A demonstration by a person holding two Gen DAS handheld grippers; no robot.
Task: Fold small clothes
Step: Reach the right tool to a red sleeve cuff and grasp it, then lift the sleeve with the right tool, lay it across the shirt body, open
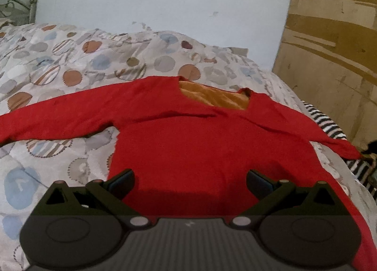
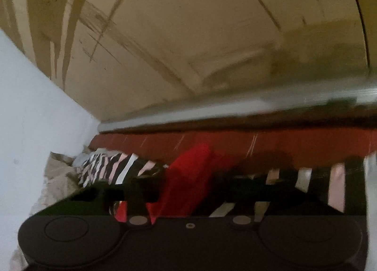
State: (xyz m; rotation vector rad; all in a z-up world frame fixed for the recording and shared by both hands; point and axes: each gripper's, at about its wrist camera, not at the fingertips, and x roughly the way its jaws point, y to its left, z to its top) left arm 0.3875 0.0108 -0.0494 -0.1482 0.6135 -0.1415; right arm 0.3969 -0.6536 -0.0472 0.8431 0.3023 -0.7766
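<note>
A red long-sleeved top (image 1: pixel 200 139) with an orange lining at the neck lies flat on the bed, sleeves spread to both sides. My left gripper (image 1: pixel 190 182) is open and empty, hovering over the top's lower hem, fingers apart on either side of the body. In the right wrist view, which is blurred, my right gripper (image 2: pixel 188 191) sits at the bed's right edge with the end of a red sleeve (image 2: pixel 186 176) between its dark fingers; I cannot tell whether it grips the cloth.
The bed carries a quilt (image 1: pixel 70 63) with coloured circles. A black-and-white striped garment (image 1: pixel 329 125) lies at the right edge, also in the right wrist view (image 2: pixel 113 169). A white wall (image 1: pixel 165 0) stands behind and a brown wooden wardrobe (image 1: pixel 334 47) to the right.
</note>
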